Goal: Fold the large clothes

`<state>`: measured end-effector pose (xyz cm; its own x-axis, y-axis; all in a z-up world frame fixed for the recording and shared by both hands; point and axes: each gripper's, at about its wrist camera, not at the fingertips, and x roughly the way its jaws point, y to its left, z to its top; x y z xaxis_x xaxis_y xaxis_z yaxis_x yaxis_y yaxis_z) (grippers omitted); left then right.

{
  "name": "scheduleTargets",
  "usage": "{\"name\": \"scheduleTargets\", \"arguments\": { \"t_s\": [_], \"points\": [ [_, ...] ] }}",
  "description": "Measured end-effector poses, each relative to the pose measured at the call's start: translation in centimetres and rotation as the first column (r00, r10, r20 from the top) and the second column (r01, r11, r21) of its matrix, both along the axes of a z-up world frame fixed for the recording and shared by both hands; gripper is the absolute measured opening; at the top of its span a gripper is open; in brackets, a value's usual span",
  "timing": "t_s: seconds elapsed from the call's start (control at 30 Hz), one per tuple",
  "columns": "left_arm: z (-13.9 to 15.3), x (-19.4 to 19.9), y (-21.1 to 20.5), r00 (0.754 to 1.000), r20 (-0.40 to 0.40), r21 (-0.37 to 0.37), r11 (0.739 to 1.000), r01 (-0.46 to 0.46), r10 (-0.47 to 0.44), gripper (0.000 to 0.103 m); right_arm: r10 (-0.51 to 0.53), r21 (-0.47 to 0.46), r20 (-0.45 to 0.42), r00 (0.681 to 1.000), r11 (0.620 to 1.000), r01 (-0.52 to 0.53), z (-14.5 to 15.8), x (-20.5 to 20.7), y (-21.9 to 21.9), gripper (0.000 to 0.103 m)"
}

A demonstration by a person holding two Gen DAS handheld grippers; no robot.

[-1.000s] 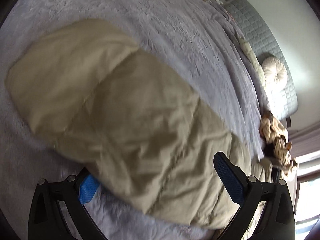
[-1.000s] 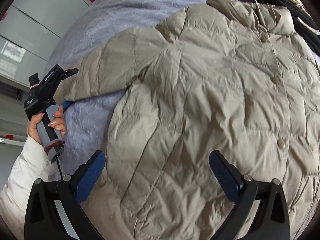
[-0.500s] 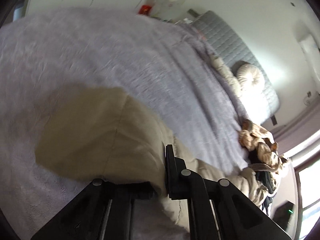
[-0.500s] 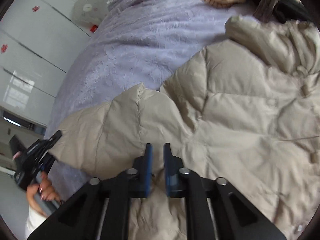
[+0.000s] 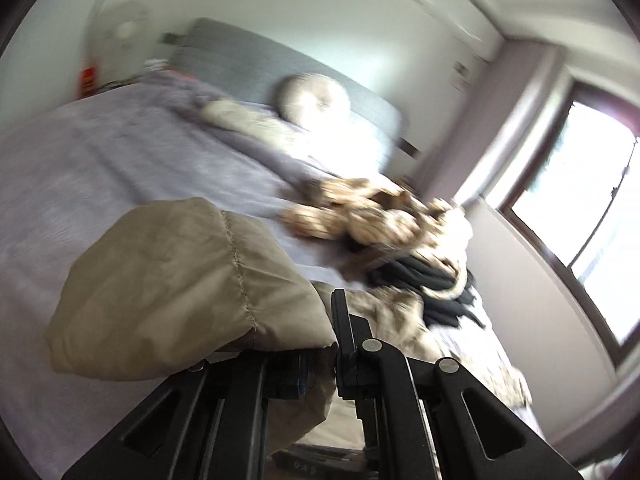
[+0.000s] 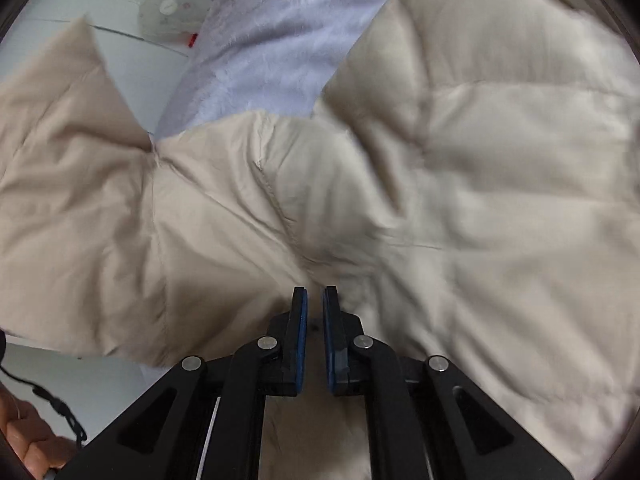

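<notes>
A beige puffer jacket (image 6: 460,160) lies spread on a bed under a lavender blanket (image 6: 272,40). My right gripper (image 6: 315,300) points down at the jacket's body near the armpit, shut with a pinch of its fabric between the blue pads. The jacket's sleeve (image 6: 68,168) rises off the bed at the left of that view. In the left wrist view my left gripper (image 5: 324,344) is shut on the sleeve's end (image 5: 180,288) and holds it up above the blanket (image 5: 100,168). The sleeve covers its left finger.
A heap of tan patterned clothes (image 5: 372,216) and dark clothes (image 5: 432,284) lies at the bed's far side. A round cushion (image 5: 316,96) leans on the grey headboard (image 5: 248,52). A window (image 5: 592,184) is on the right, a fan (image 6: 168,8) beyond the bed.
Both grippers went from wide open to shut on the jacket. The left one rose and rolled with the sleeve end; the right one came down close onto the jacket's body.
</notes>
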<state>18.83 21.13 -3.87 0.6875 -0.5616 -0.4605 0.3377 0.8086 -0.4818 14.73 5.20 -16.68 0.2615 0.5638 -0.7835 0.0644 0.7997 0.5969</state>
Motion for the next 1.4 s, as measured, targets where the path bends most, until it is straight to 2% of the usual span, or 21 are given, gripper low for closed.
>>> {"name": "scheduleTargets", "arguments": {
  "t_s": [0.1, 0.2, 0.27, 0.3, 0.37, 0.43, 0.47, 0.5, 0.53, 0.63, 0.7, 0.73, 0.8, 0.87, 0.97, 1.03, 1.07, 1.17, 1.23, 1.33, 1.4],
  "points": [
    [0.0, -0.4, -7.6, 0.989, 0.009, 0.066, 0.987, 0.145, -0.146, 0.011, -0.084, -0.055, 0.029, 0.996, 0.995, 0.086, 2.4, -2.4, -6.0, 0.008],
    [-2.1, -1.1, -14.4, 0.971, -0.027, 0.148, 0.96, 0.237, -0.236, 0.011, -0.196, -0.152, 0.045, 0.979, 0.968, 0.201, 3.4, -4.2, -13.6, 0.008],
    [-4.6, -1.7, -18.1, 0.961, -0.068, 0.231, 0.933, 0.276, -0.267, 0.011, -0.257, -0.192, 0.039, 0.966, 0.946, 0.26, 3.3, -5.3, -17.6, 0.008],
    [-6.7, -1.9, -20.1, 0.961, -0.093, 0.318, 0.906, 0.278, -0.262, 0.011, -0.281, -0.213, 0.032, 0.959, 0.936, 0.281, 3.0, -5.8, -19.4, 0.008],
    [-10.1, -2.7, -22.2, 0.956, -0.158, 0.417, 0.861, 0.292, -0.247, 0.012, -0.319, -0.232, 0.018, 0.948, 0.921, 0.314, 2.1, -6.4, -22.0, 0.008],
    [-12.2, -3.5, -23.1, 0.943, -0.218, 0.444, 0.835, 0.326, -0.252, 0.034, -0.344, -0.233, 0.014, 0.939, 0.912, 0.338, 1.5, -6.5, -23.5, 0.009],
    [-12.7, -4.2, -23.1, 0.94, -0.235, 0.449, 0.83, 0.332, -0.249, 0.066, -0.352, -0.229, 0.013, 0.936, 0.91, 0.345, 0.9, -6.4, -24.0, 0.009],
    [-12.7, -4.7, -22.8, 0.947, -0.222, 0.461, 0.83, 0.313, -0.234, 0.078, -0.356, -0.225, 0.012, 0.935, 0.91, 0.349, 0.8, -6.4, -24.6, 0.009],
    [-12.4, -5.2, -22.5, 0.954, -0.197, 0.471, 0.831, 0.296, -0.228, 0.078, -0.36, -0.221, 0.014, 0.933, 0.909, 0.354, 0.4, -6.0, -24.7, 0.009],
    [-10.9, -6.3, -20.9, 0.944, -0.219, 0.492, 0.807, 0.326, -0.248, 0.078, -0.36, -0.238, 0.023, 0.933, 0.904, 0.355, 0.8, -5.6, -24.1, 0.01],
    [-9.2, -7.4, -18.2, 0.951, -0.202, 0.481, 0.822, 0.304, -0.234, 0.078, -0.346, -0.257, 0.036, 0.938, 0.903, 0.343, 1.9, -5.5, -24.2, 0.026],
    [-9.1, -7.7, -17.5, 0.955, -0.197, 0.477, 0.83, 0.29, -0.221, 0.078, -0.336, -0.256, 0.054, 0.94, 0.905, 0.339, 2.5, -5.4, -23.7, 0.055],
    [-8.1, -8.3, -13.6, 0.965, -0.202, 0.444, 0.863, 0.242, -0.167, 0.078, -0.322, -0.211, 0.099, 0.942, 0.918, 0.336, 4.1, -6.1, -22.4, 0.094],
    [-7.4, -7.1, -10.6, 0.969, -0.229, 0.405, 0.896, 0.183, -0.094, 0.078, -0.312, -0.128, 0.108, 0.944, 0.937, 0.324, 4.9, -5.8, -21.9, 0.094],
    [-7.9, -3.7, -4.6, 0.955, -0.297, 0.347, 0.934, 0.083, 0.025, 0.078, -0.376, -0.021, 0.033, 0.926, 0.926, 0.376, 2.2, -3.1, -21.4, 0.094],
    [-8.9, -0.8, -0.5, 0.927, -0.355, 0.296, 0.955, -0.01, 0.12, 0.078, -0.422, 0.043, -0.002, 0.906, 0.906, 0.422, 0.6, -1.6, -21.8, 0.094],
    [-9.7, 0.7, 1.9, 0.905, -0.399, 0.243, 0.969, -0.052, 0.148, 0.078, -0.435, 0.052, -0.01, 0.9, 0.899, 0.435, 0.3, -1.0, -21.6, 0.094],
    [-13.0, 5.3, 5.2, 0.84, -0.523, 0.106, 0.989, -0.104, 0.145, 0.078, -0.458, 0.069, -0.022, 0.889, 0.886, 0.458, -1.2, 0.7, -21.7, 0.093],
    [-15.5, 8.0, 6.2, 0.799, -0.595, 0.012, 0.995, -0.097, 0.085, 0.078, -0.471, 0.077, -0.03, 0.882, 0.878, 0.472, -2.2, 2.1, -21.7, 0.09],
    [-18.3, 10.7, 5.7, 0.756, -0.654, -0.078, 0.992, -0.099, 0.024, 0.076, -0.496, 0.093, -0.05, 0.867, 0.862, 0.498, -2.7, 2.3, -22.7, 0.074],
    [-18.4, 11.2, 4.8, 0.777, -0.629, -0.091, 0.99, -0.11, 0.029, 0.024, -0.514, 0.097, -0.07, 0.855, 0.85, 0.518, -3.4, 2.9, -22.9, 0.056]
  ]
}}
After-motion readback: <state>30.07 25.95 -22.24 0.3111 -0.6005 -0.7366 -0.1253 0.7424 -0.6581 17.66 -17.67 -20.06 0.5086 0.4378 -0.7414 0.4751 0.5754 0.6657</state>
